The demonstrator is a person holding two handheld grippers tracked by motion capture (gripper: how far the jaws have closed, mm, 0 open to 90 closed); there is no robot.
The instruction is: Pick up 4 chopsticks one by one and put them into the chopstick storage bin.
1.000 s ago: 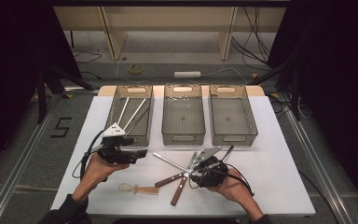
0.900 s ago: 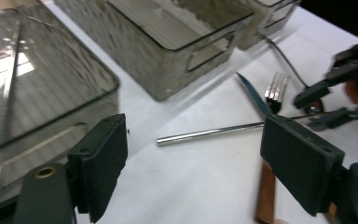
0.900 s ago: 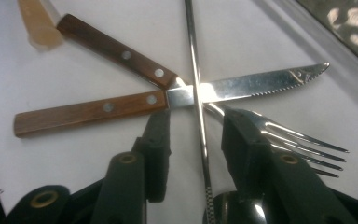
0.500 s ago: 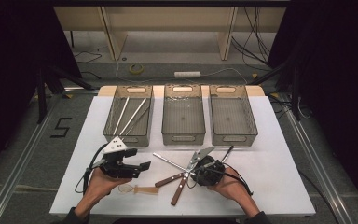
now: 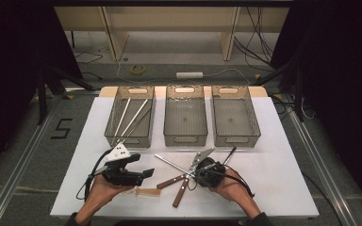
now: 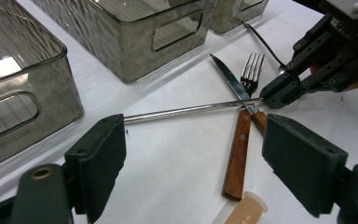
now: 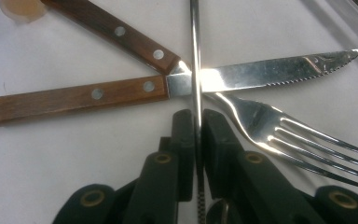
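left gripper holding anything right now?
No. In the left gripper view the left gripper stands with its jaws wide apart above the bare table, nothing between its pads.

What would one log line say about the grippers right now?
right gripper: closing on metal chopstick | left gripper: open, empty | knife, fork: on table

From the right gripper (image 7: 197,140) view I cannot see the lower end of the thin metal rod (image 7: 195,56); it goes between the pads and the picture's edge cuts it. The same rod leaves the top edge too. The fork (image 7: 279,130) loses its tips at the right edge, and its handle is hidden under the knife (image 7: 177,84). In the left gripper (image 6: 193,168) view the beige plastic piece (image 6: 244,212) is cut by the bottom edge, so I cannot tell what it is. In the high view the thin sticks (image 5: 131,117) in the left bin (image 5: 129,139) are too small to identify.
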